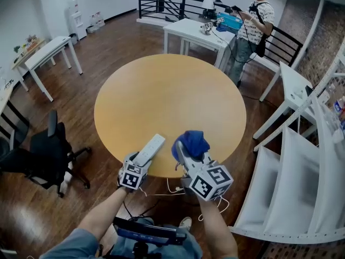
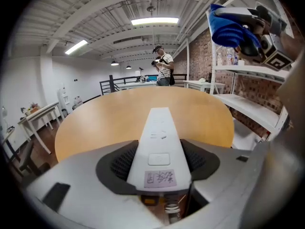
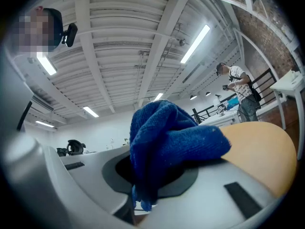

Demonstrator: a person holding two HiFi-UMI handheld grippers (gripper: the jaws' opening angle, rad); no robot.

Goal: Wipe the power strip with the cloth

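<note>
Power strip and cloth held at the counter's near edge
The white power strip, lower centre of the head view, sits clamped in the left claw; just right, the right claw pinches a bunched blue cloth over the round counter.

A round wooden table stands in the middle of a dark plank floor. Left of the table a black office chair sits close by, and farther off on that side a long white table runs near the white wall. Beyond the round table stands another white table with a person beside it, and behind them a black railing. Right of the round table, white shelves rise near a brick wall. Overhead, white ceiling beams carry lit tube lamps.
</note>
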